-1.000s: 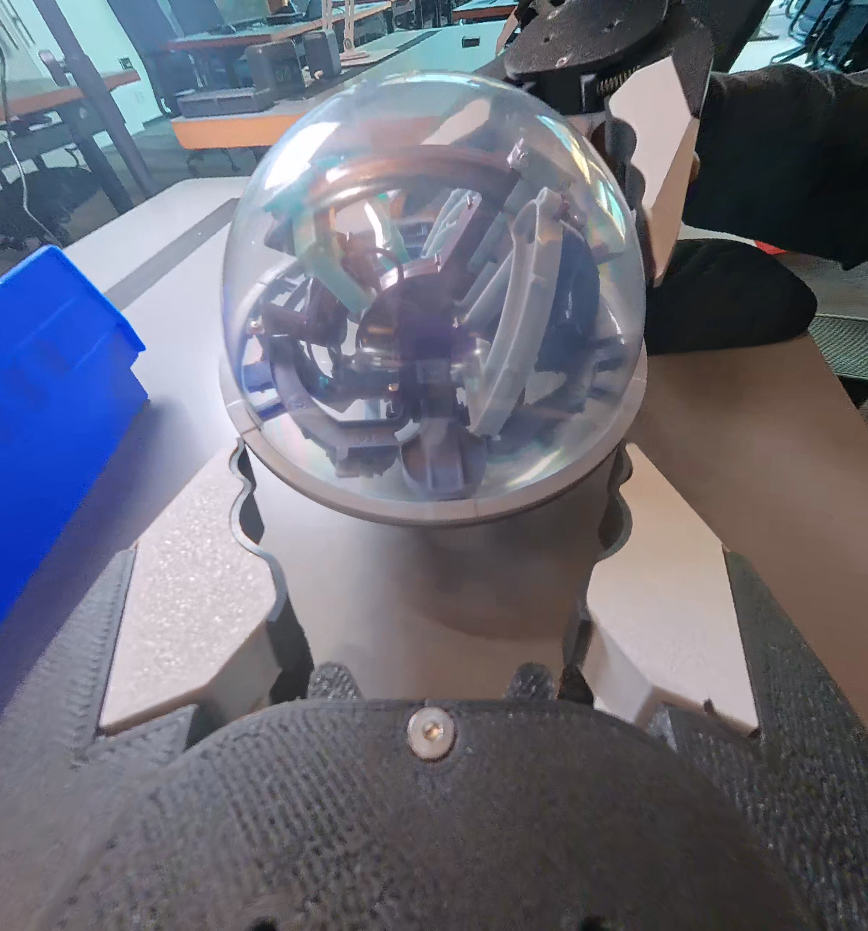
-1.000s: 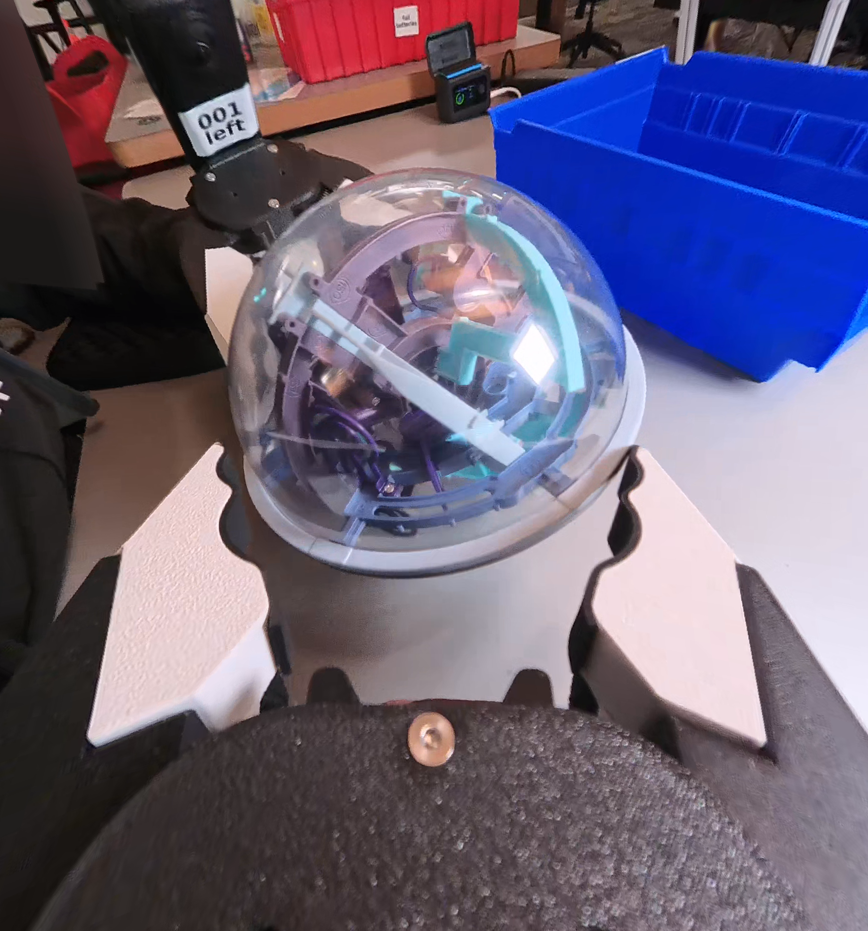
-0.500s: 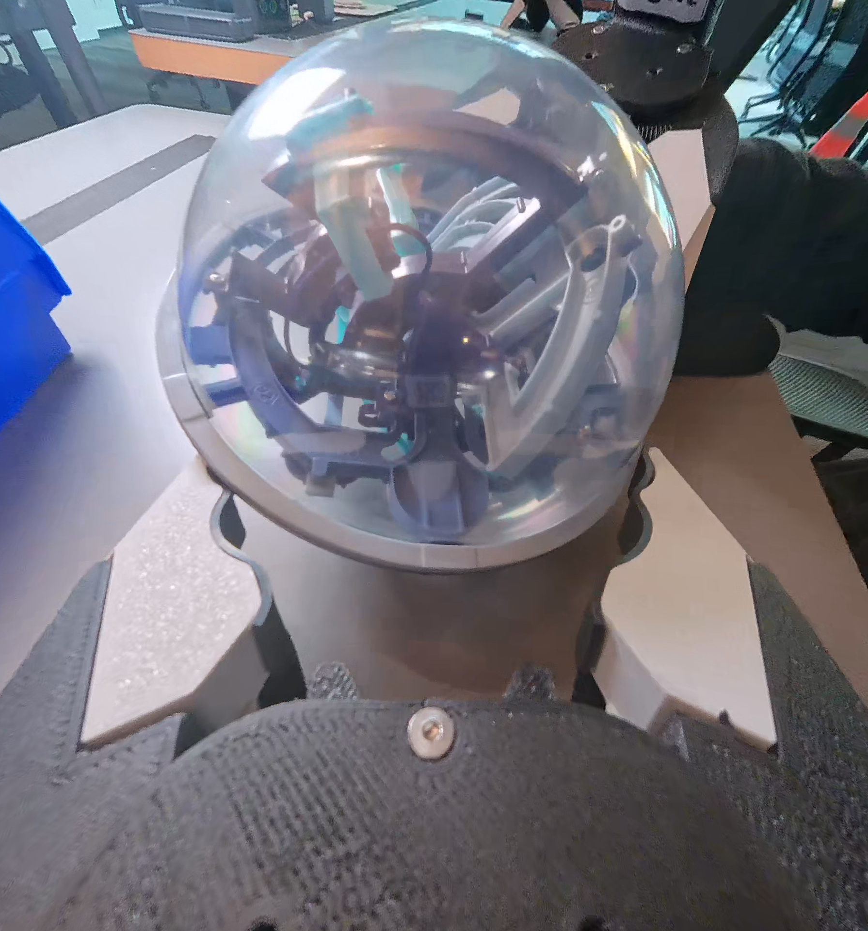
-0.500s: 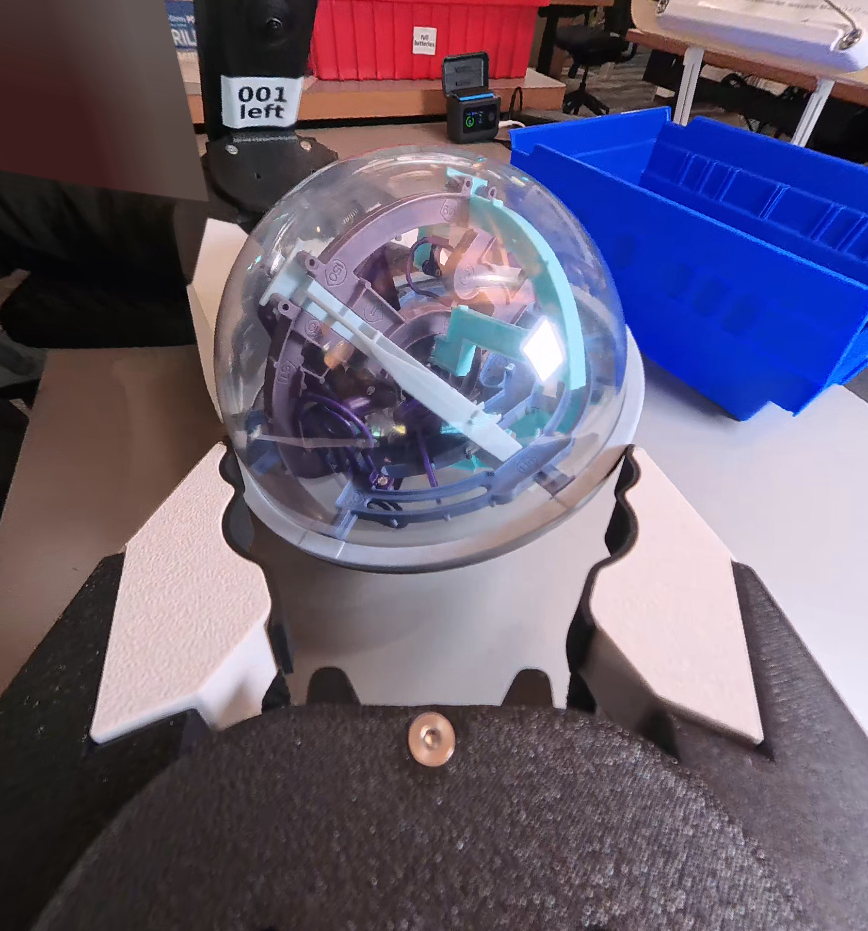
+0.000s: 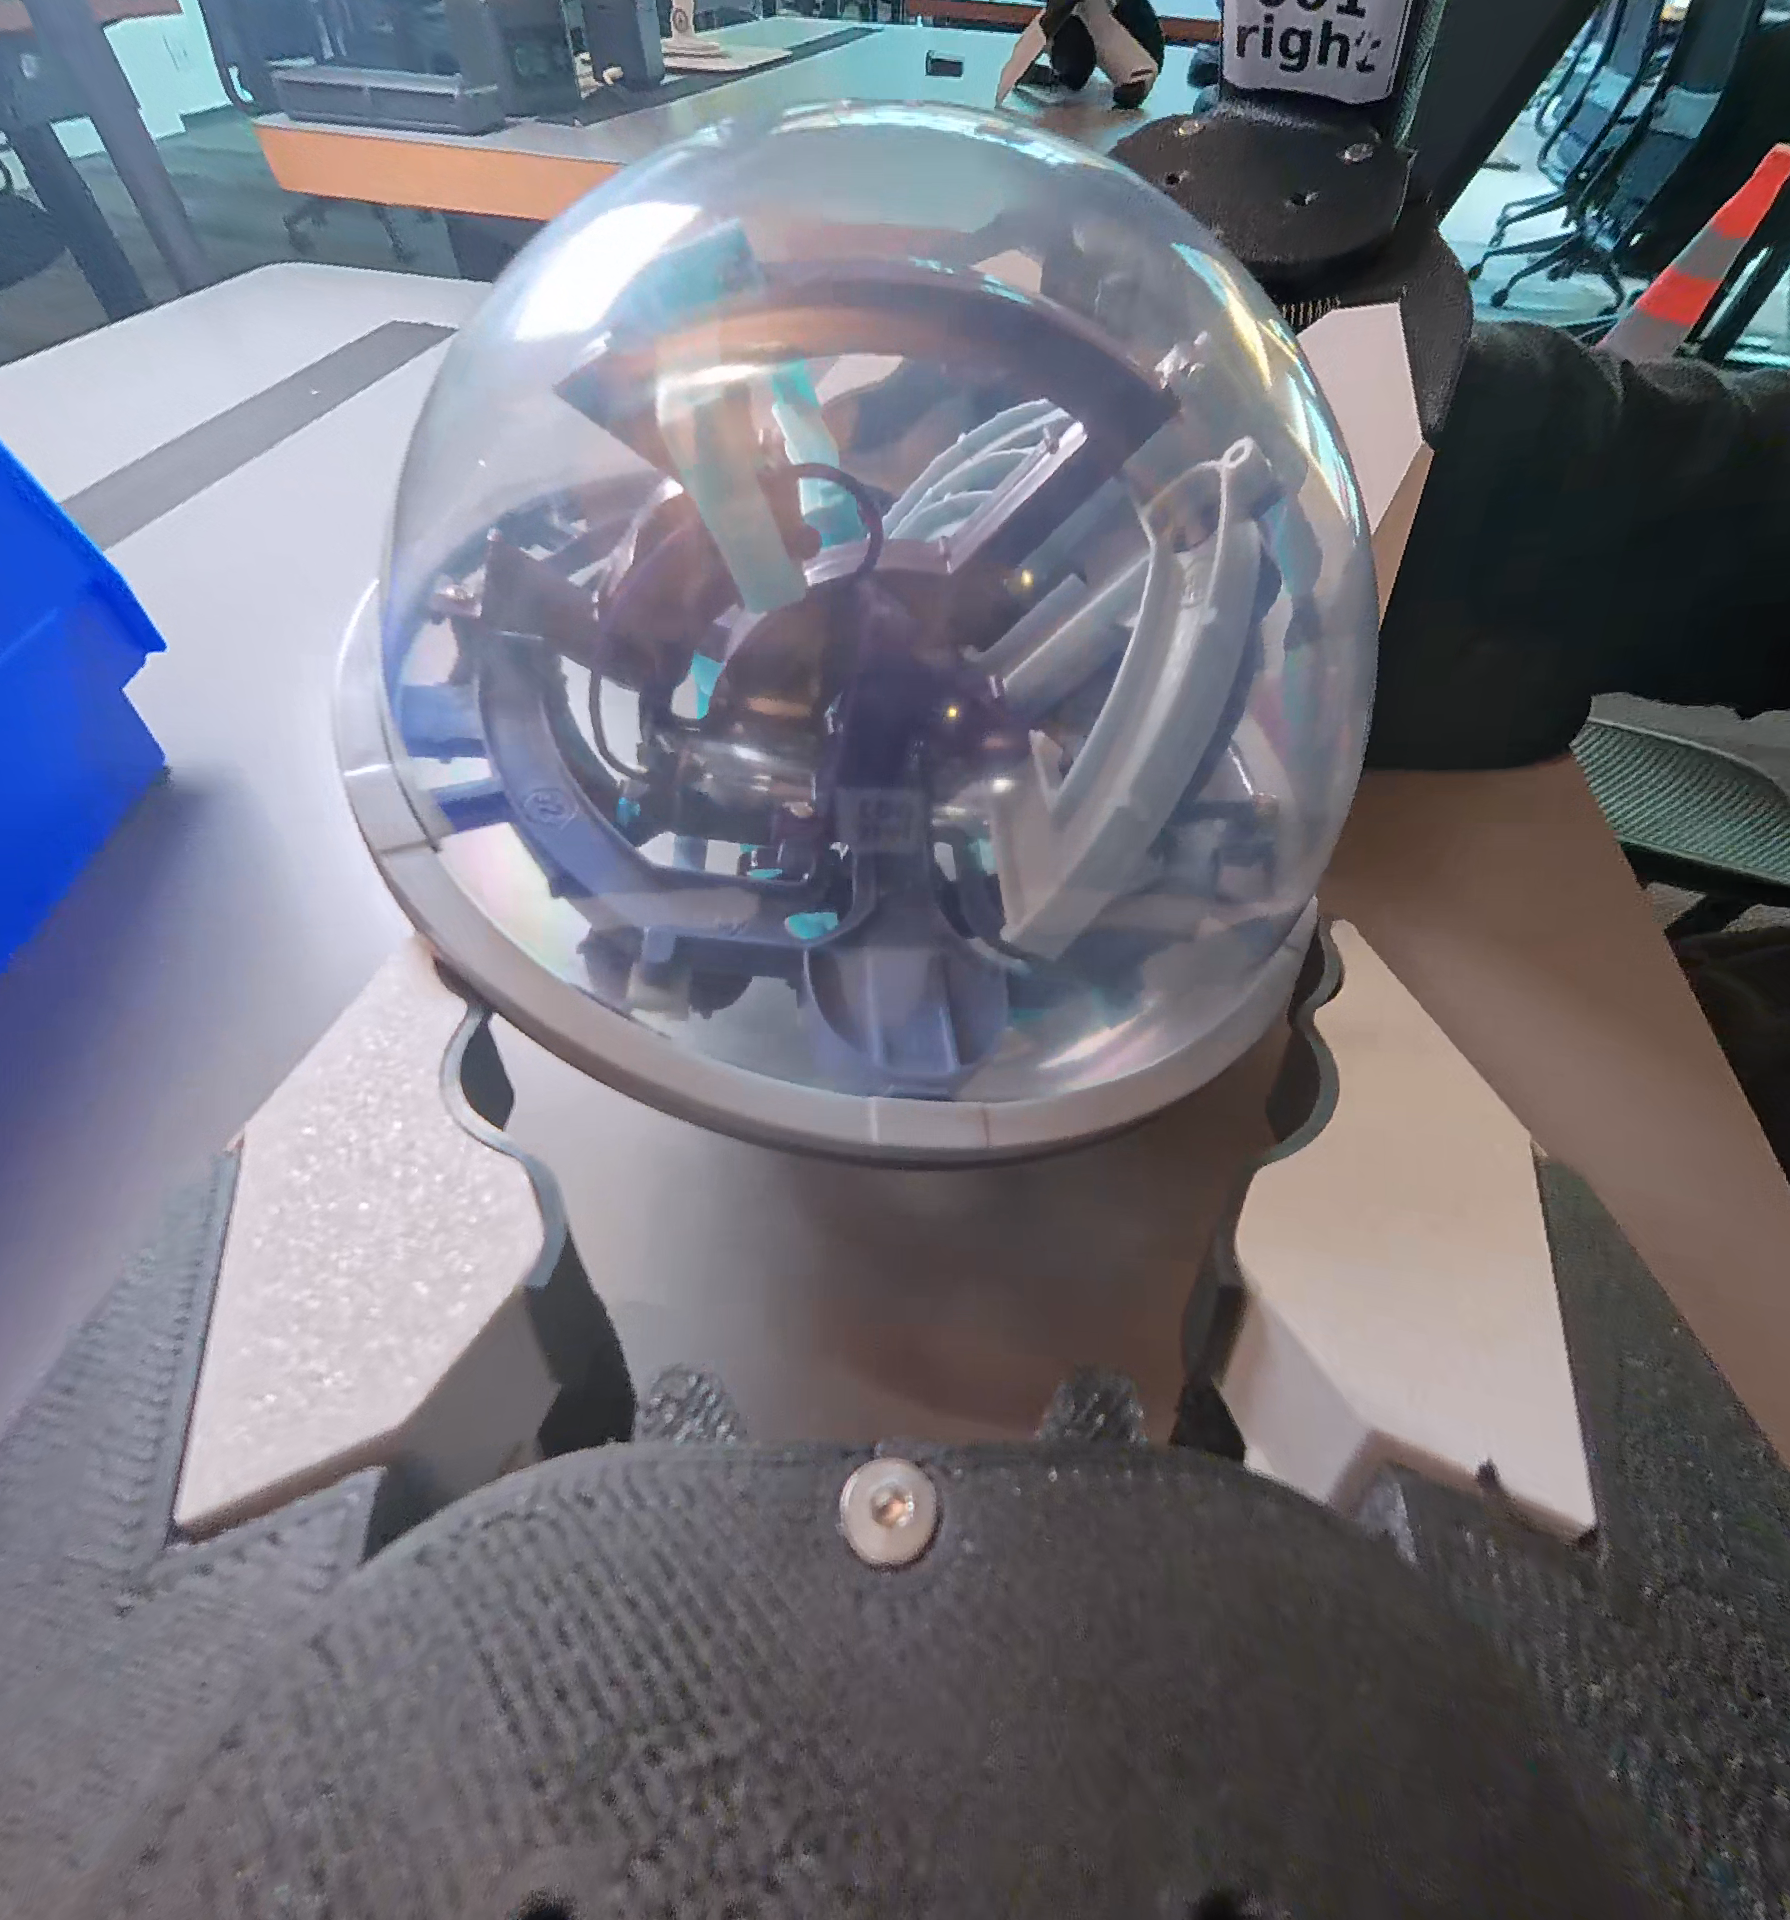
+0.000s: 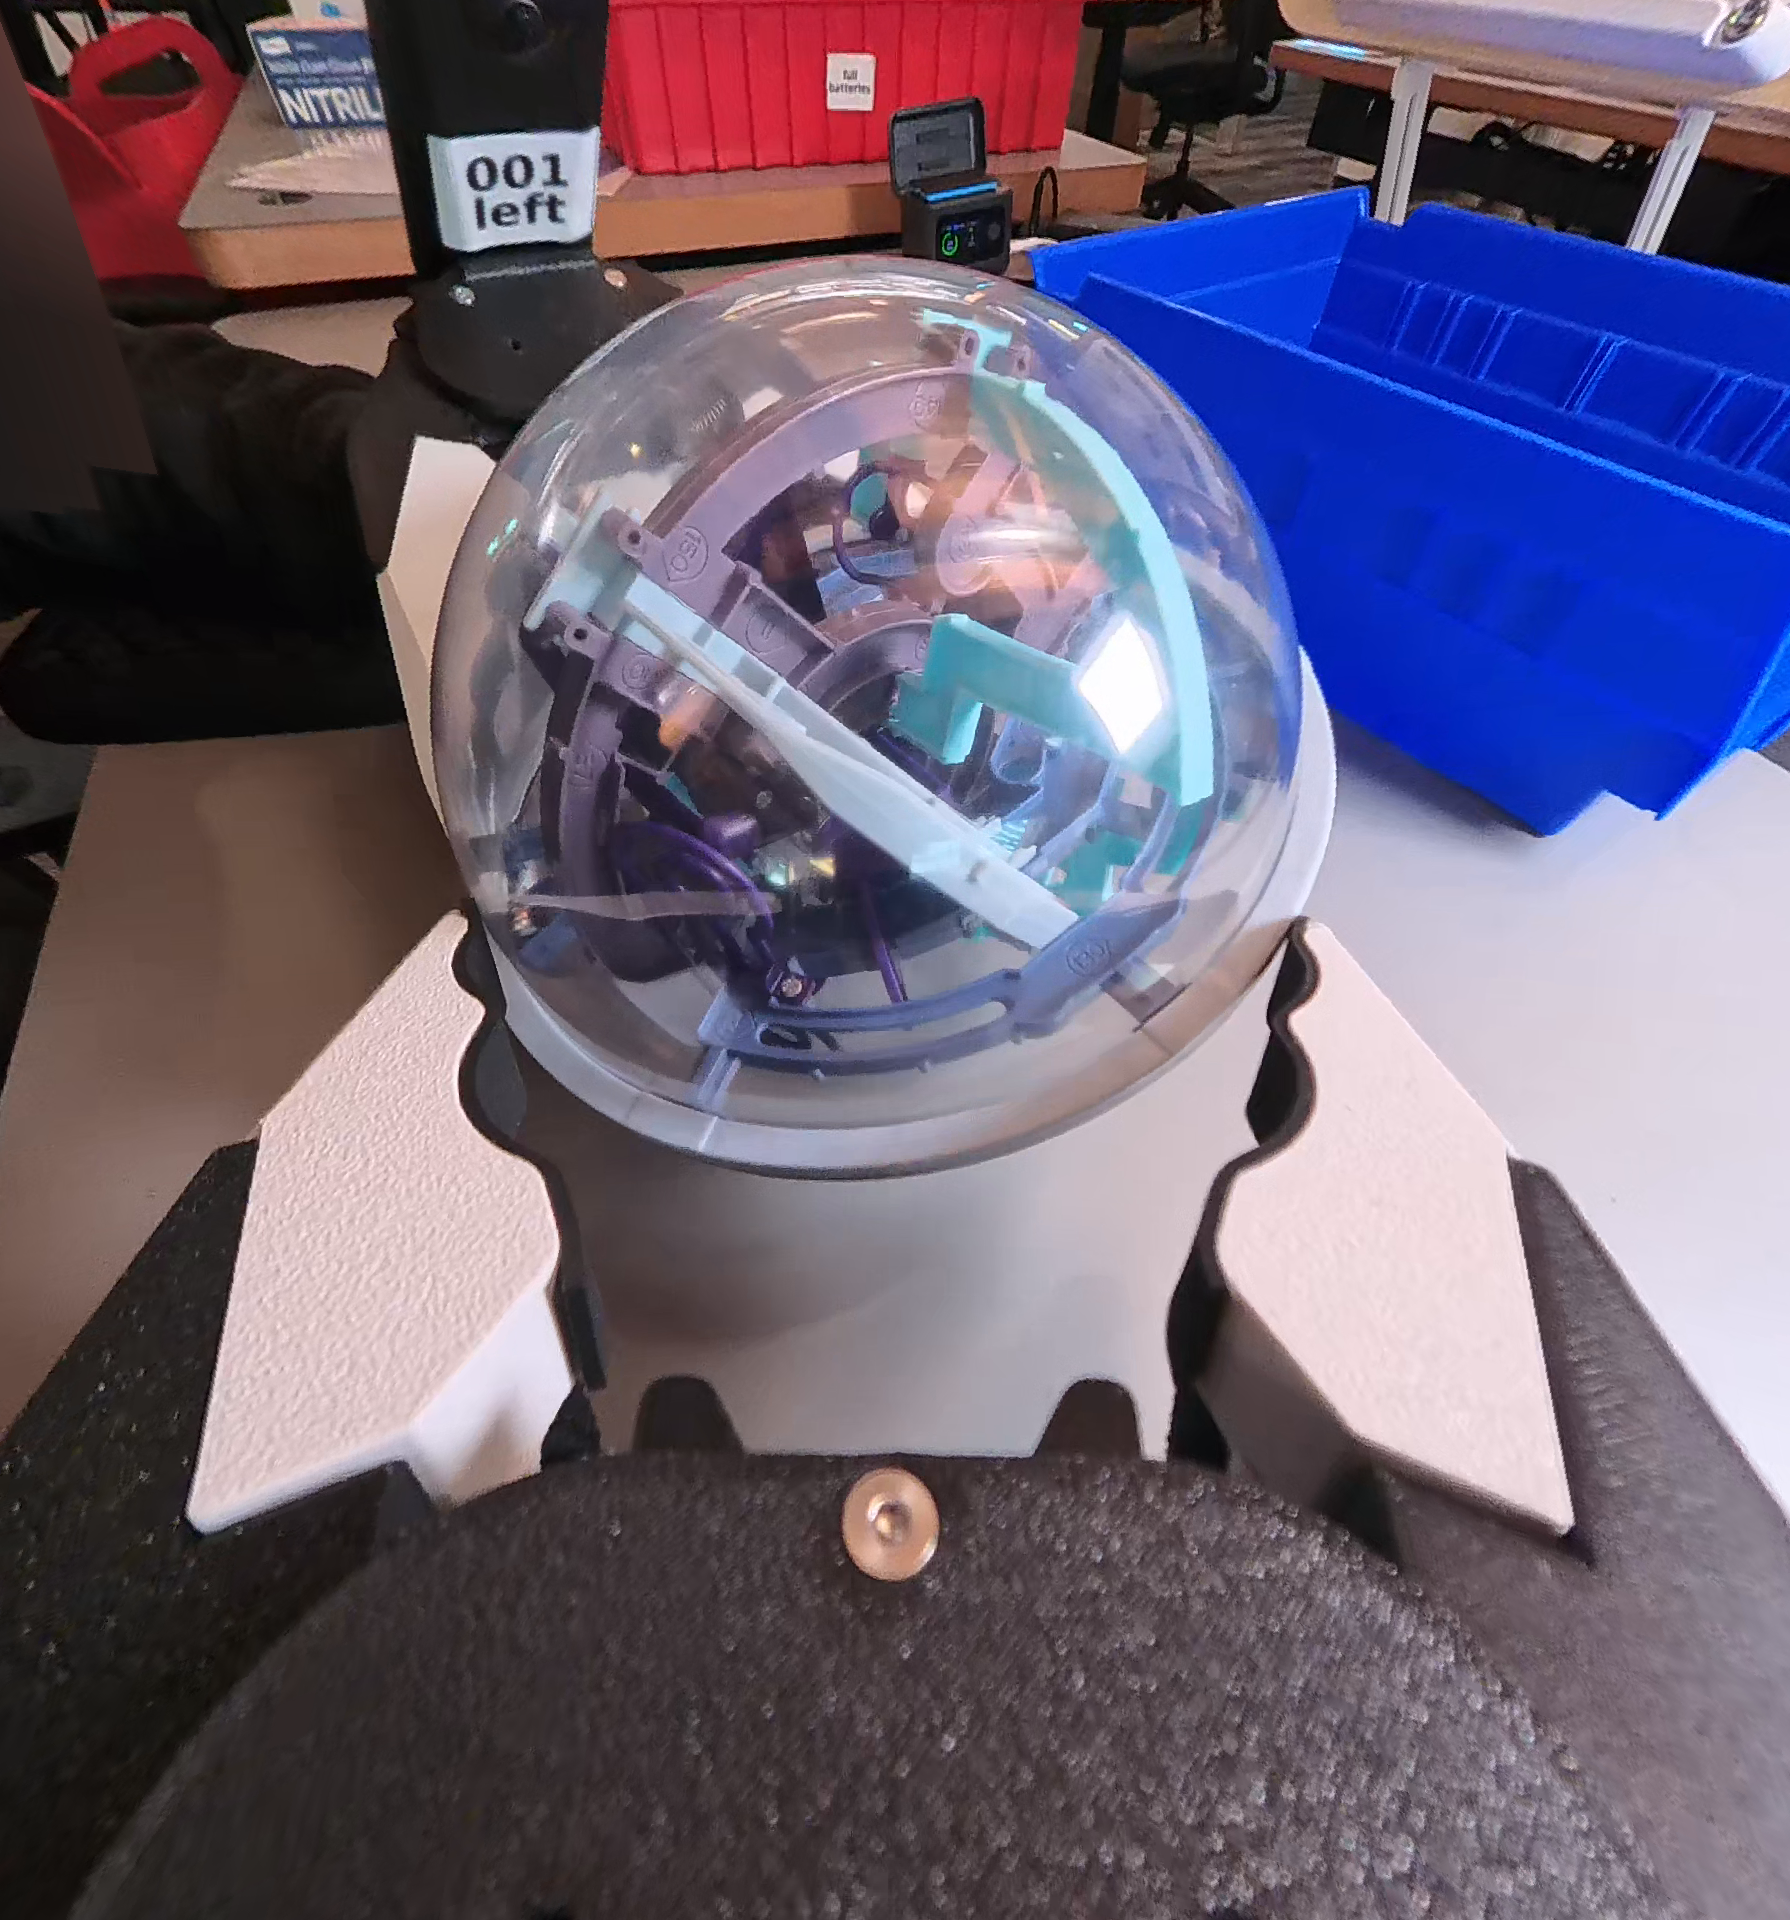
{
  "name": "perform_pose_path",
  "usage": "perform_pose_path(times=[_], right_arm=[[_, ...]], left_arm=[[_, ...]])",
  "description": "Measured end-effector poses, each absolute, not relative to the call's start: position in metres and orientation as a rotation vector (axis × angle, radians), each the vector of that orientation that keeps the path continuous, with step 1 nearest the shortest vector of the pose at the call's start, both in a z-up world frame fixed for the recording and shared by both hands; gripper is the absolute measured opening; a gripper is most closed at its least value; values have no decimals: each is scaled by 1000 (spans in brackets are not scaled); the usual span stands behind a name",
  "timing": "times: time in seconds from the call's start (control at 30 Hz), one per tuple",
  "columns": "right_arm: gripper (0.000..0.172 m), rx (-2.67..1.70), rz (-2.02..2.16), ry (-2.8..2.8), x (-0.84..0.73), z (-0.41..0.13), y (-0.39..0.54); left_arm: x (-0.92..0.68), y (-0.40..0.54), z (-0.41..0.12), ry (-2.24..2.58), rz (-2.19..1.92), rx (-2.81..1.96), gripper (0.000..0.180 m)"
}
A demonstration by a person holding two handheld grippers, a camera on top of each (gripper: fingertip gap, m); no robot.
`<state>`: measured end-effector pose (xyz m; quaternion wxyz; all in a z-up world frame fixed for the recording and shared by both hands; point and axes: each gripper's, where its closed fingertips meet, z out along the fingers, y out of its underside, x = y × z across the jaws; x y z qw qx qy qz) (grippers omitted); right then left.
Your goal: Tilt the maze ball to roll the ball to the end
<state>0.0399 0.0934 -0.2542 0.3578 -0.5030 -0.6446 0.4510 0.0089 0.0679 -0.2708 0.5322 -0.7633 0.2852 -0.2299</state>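
Two tongs grip one maze ball (image 5: 870, 623) from opposite sides, lifted clear of the bench (image 6: 1597, 1039). Left tongs (image 5: 886, 1013): spread wide, both pale fingers (image 5: 371, 1195) bearing on the grey equator rim at its lower edge. Right tongs (image 6: 875, 1023): same, wide apart, fingers (image 6: 1390, 1195) snug against the clear shell and white rim. Each tongs shows behind the globe in the other's view, so the sphere is pinched four ways. Change over the last second: in the left wrist view the ball has grown and climbed in frame, and its equator band, near level before, now slopes down to the right; blue bin (image 5: 29, 675) has slid toward the left edge. Right wrist view: globe nearer and fuller, light-blue ramp (image 6: 818, 727) keeping much the same diagonal. Reading: a tilt is under way, tracks being re-angled to coax the ball along. Steel ball itself not certainly located among the purple and teal tracks; progress toward the end cannot be judged. Writing: white tags on both tongs' posts (image 6: 512, 187), a boxed carton and a labelled red tub (image 6: 839, 83) behind, small moulded marks on the track pieces; contents not recorded. Small black device with lit screen (image 6: 948, 223) on the far bench.
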Motion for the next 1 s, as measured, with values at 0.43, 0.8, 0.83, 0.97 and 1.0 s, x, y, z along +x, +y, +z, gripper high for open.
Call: perform_pose_path(times=[0.43,0.8,0.83,0.97,1.0], right_arm=[[141,-1362,1250,-1642,36,-256,98],[138,-1320,1260,-1626,39,-252,97],[138,-1318,1262,-1623,39,-252,97],[138,-1291,1253,-1604,41,-248,97],[137,-1275,1257,-1591,42,-244,98]], left_arm=[[4,71,-266,630,-620,-1808,147],[6,68,-269,634,-639,-1825,145],[6,68,-269,635,-634,-1826,145],[7,68,-270,644,-613,-1830,145],[7,68,-270,645,-610,-1828,145]])
